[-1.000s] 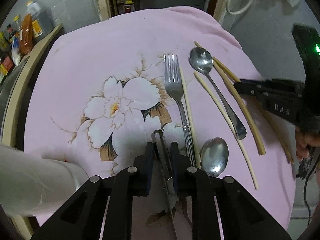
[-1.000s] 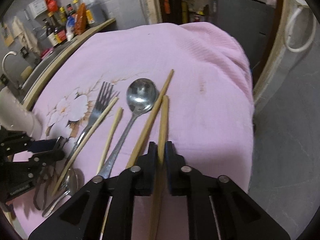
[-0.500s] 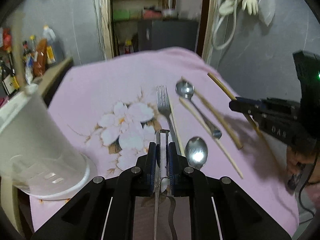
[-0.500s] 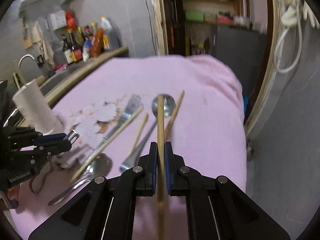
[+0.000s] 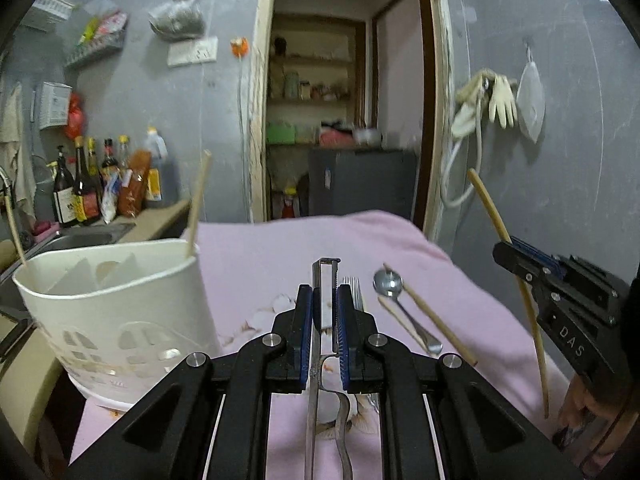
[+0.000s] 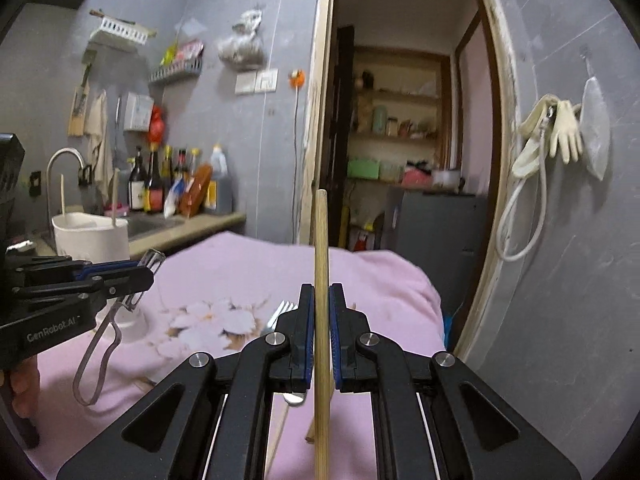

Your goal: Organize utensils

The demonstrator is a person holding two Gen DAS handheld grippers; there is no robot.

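My left gripper [image 5: 324,294] is shut on a metal peeler [image 5: 326,270], whose looped handle hangs below it in the right wrist view [image 6: 100,352]. My right gripper [image 6: 321,294] is shut on a wooden chopstick [image 6: 321,240] that stands nearly upright. In the left wrist view that gripper [image 5: 505,251] is at the right with the chopstick [image 5: 486,204] slanting up. A white utensil holder [image 5: 112,300] stands at the left with two chopsticks [image 5: 199,200] in it. A fork [image 5: 354,292], a spoon [image 5: 388,282] and two chopsticks [image 5: 436,322] lie on the pink cloth [image 5: 260,248].
Both grippers are raised above the cloth-covered table. A counter with a sink [image 6: 144,224], a tap [image 6: 64,168] and several bottles [image 5: 80,196] runs behind the holder. An open doorway [image 6: 400,160] lies beyond the table's far edge. Gloves [image 5: 500,100] hang on the right wall.
Both grippers have risen and tilted up from looking down at the cloth towards level. The peeler and the chopstick have come off the cloth. The white holder has come into full view.
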